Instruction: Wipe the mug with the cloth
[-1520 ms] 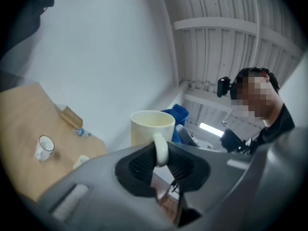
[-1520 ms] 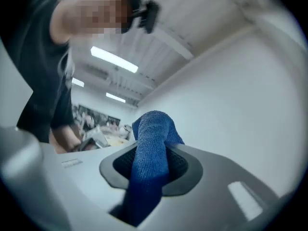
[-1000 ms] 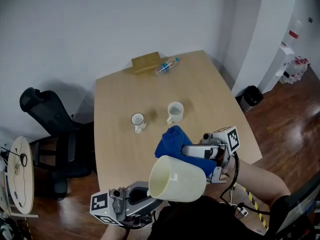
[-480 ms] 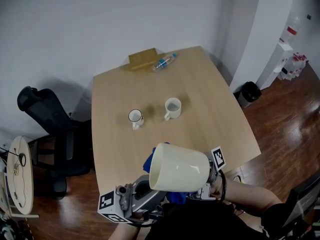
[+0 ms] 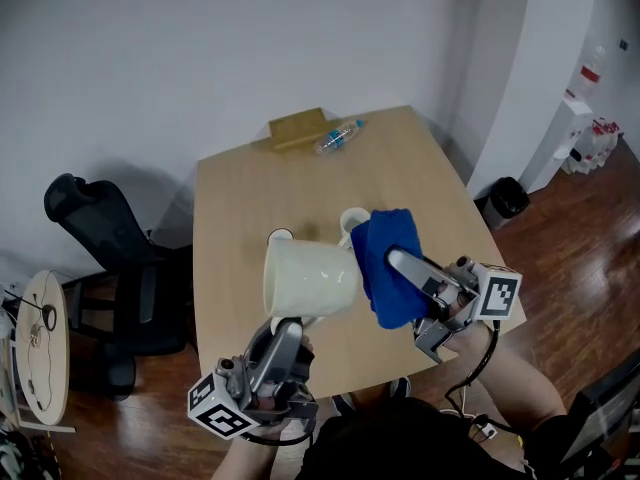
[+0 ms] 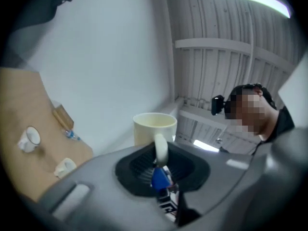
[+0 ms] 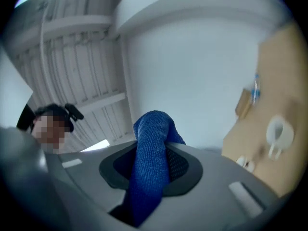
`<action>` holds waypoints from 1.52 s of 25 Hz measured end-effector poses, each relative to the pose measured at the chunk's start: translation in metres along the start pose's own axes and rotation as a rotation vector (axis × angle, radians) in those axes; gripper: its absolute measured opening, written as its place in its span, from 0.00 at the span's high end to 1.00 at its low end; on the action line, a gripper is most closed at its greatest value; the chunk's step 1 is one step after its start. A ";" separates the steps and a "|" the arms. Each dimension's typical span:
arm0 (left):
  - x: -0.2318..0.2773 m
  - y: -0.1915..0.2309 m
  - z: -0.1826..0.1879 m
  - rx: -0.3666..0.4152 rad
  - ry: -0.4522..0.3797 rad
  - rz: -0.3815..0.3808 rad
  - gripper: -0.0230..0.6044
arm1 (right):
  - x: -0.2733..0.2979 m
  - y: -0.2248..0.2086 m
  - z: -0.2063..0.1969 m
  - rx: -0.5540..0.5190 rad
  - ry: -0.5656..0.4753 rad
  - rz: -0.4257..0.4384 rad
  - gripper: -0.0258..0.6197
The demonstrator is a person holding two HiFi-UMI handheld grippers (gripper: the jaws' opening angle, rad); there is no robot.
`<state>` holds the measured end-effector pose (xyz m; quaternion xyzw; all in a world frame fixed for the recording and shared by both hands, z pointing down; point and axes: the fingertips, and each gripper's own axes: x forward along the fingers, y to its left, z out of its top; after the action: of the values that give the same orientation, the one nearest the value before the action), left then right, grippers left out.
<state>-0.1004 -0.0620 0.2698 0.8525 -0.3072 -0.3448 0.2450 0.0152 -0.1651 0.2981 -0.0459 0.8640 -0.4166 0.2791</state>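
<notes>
Hidden or cut off:
- Left gripper (image 5: 287, 328) fingertips in head view covered by the mug (image 5: 308, 276) they hold. Read from left gripper view instead: left gripper (image 6: 161, 166) jaws nearly together, pinched on the mug's handle (image 6: 160, 150).
- Right gripper (image 5: 400, 263) tips in head view wrapped in the cloth (image 5: 375, 268). In right gripper view, right gripper (image 7: 151, 170) jaws narrowly apart, clamped on a thick fold of cloth (image 7: 151, 158); pads mostly buried under it.
- Two small white mugs on the table (image 5: 240, 198), at 12 o'clock of the held mug: one (image 5: 280, 235) showing only its rim above the held mug, the other (image 5: 352, 218) half behind the cloth.
- Inside of the held mug not seen in head view; mouth turned toward 9 o'clock.
- Cloth just beside the mug at 3 o'clock; cannot tell whether touching.

Task things: mug and cloth both raised above the near half of the table, mug at centre of head view.

Materials, shapes:
- Mug (image 6: 154, 126): cream, glossy, plain cylinder, loop handle.
- Cloth: deep blue, nubby terry weave, bunched and draped over the jaw.
- Grippers: grey moulded shells, black ribbed pads, cubes with black-and-white square markers.
- Table: pale wood, rounded corners.
- At its far edge, 12 o'clock: flat wooden block (image 5: 297, 128) and clear plastic bottle (image 5: 338, 136) lying on its side.
- Black office chair (image 5: 100, 238) at 9 o'clock, dark bin (image 5: 508, 196) at 2 o'clock, on a dark wood floor.
</notes>
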 end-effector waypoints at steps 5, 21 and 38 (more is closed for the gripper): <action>0.003 0.037 0.024 0.046 -0.037 0.188 0.89 | 0.032 0.070 0.016 -0.820 0.115 -0.120 0.80; 0.006 0.034 0.007 -0.099 -0.050 0.158 0.89 | 0.051 0.075 -0.098 -1.919 0.296 -0.069 0.80; -0.017 -0.023 -0.026 -0.022 0.193 -0.115 0.88 | 0.032 0.013 -0.024 0.129 0.249 0.215 0.79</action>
<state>-0.0831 -0.0287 0.2796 0.8951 -0.2291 -0.2781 0.2627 -0.0216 -0.1497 0.2860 0.1166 0.8632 -0.4416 0.2151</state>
